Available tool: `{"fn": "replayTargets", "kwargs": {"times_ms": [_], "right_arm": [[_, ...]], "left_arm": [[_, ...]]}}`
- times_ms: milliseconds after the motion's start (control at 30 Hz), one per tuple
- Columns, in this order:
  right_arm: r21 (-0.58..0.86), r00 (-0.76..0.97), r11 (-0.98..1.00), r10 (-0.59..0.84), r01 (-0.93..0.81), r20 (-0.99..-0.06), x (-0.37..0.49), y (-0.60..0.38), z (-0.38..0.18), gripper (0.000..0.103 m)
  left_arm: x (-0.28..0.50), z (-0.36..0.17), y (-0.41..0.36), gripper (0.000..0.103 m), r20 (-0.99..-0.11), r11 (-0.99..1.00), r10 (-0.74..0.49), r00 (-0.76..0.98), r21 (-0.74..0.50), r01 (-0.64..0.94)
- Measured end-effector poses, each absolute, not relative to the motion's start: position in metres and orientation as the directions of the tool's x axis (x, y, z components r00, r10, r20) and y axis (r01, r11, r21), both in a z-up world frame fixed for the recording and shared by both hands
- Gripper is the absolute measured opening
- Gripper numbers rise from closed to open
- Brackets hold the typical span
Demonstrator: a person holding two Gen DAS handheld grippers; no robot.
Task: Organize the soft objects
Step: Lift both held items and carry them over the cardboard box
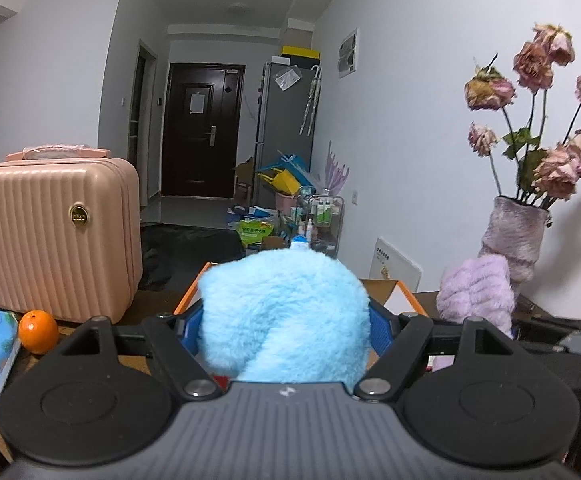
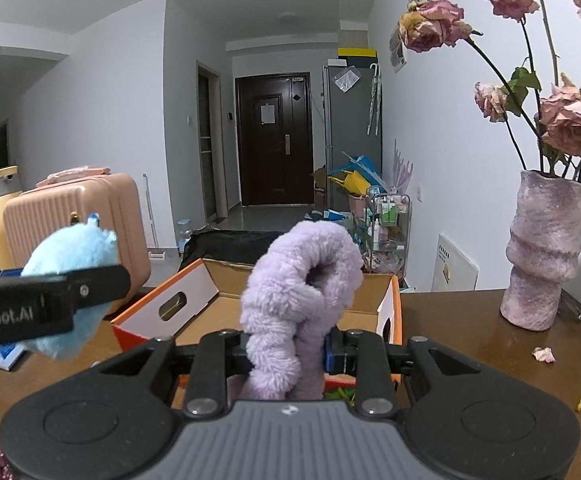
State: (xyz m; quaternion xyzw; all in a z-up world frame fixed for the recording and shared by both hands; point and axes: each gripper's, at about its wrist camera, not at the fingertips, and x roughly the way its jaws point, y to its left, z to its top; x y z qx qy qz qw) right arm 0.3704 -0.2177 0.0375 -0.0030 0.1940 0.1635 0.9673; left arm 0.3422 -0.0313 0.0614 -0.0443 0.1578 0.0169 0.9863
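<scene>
Left wrist view: the left gripper (image 1: 286,328) is clamped on a fluffy light-blue plush toy (image 1: 284,316), held above the near edge of an open cardboard box (image 2: 226,300) on the brown table (image 2: 470,340). The right gripper (image 2: 286,350) pinches a lilac fuzzy headband (image 2: 298,292) over the same box. A dried-rose vase (image 2: 542,256) stands right; a pink suitcase (image 1: 54,236) and an orange (image 1: 38,331) sit left.

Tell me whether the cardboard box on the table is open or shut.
Open. The cardboard box has its flaps up, and the right wrist view shows its bare brown floor. Most of the inside is hidden behind the purple fluffy item.
</scene>
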Motion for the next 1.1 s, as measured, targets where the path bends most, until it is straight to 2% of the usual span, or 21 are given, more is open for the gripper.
{"fn": "replayTargets", "kwargs": {"times_ms": [300, 733, 1100], "right_arm": [[0.062, 0.851, 0.942, 0.325, -0.330, -0.412, 0.413, -0.217, 0.037, 0.027], [0.121, 0.793, 0.929, 0.361, -0.349, -0.491, 0.468, -0.224, 0.029, 0.028], [0.160, 0.761, 0.927, 0.370, -0.339, -0.532, 0.501, -0.227, 0.013, 0.028]], "left_arm": [[0.376, 0.061, -0.037, 0.077, -0.347, 0.996, 0.063, 0.936, -0.033, -0.080], [0.443, 0.062, -0.053, 0.077, -0.449, 0.992, 0.120, 0.886, 0.024, -0.122], [0.497, 0.043, -0.059, 0.077, -0.539, 0.982, 0.183, 0.822, 0.058, -0.180]]}}
